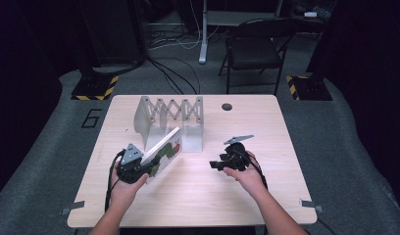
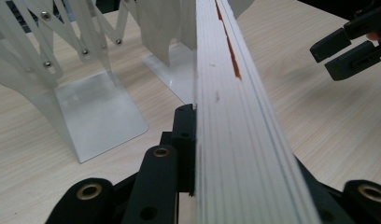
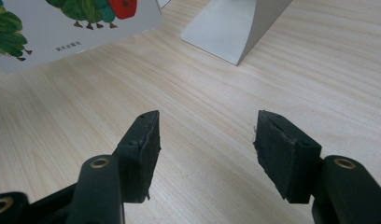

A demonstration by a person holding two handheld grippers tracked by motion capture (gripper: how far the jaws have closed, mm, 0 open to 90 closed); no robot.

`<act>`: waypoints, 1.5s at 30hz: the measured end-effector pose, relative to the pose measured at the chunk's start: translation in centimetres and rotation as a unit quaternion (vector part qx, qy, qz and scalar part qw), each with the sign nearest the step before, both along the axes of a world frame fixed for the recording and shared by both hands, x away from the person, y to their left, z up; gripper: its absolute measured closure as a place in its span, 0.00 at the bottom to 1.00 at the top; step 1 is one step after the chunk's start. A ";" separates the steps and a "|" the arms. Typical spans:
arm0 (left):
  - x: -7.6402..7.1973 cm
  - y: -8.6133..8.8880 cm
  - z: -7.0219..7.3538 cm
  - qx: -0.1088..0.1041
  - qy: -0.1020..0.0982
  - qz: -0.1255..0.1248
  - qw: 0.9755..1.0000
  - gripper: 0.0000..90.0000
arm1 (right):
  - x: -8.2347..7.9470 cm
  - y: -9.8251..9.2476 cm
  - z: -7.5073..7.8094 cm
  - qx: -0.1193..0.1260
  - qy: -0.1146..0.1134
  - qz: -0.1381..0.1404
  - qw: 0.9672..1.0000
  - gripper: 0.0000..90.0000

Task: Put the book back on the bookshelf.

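Observation:
A white picture book (image 1: 164, 148) with a green caterpillar on its cover is tilted above the table, in front of a white accordion book rack (image 1: 171, 113). My left gripper (image 1: 148, 170) is shut on the book's near end. In the left gripper view the page edges (image 2: 230, 116) run away between the jaws, with one black pad (image 2: 185, 135) pressed to the book's side. My right gripper (image 1: 216, 165) hovers low over the table to the right, open, with bare wood between its pads (image 3: 144, 144). The book's cover (image 3: 62, 23) and a rack foot (image 3: 226, 28) lie ahead of it.
The wooden table (image 1: 198, 200) has a round cable hole (image 1: 227, 106) near its far edge. A folding chair (image 1: 254, 46) stands behind it. Striped stand feet (image 1: 95, 88) and cables lie on the floor beyond. In the left gripper view, the right gripper (image 2: 347, 49) is at the upper right.

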State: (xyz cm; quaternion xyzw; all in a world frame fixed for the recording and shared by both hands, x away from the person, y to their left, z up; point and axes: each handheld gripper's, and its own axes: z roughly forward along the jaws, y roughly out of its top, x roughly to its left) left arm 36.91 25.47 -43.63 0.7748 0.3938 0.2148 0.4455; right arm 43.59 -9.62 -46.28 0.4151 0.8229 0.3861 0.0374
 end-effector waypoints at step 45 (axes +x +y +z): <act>0.2 5.1 0.9 -0.027 -0.017 0.099 0.995 0.84 | 0.1 -0.2 -0.2 -0.001 0.005 -0.005 1.000 0.45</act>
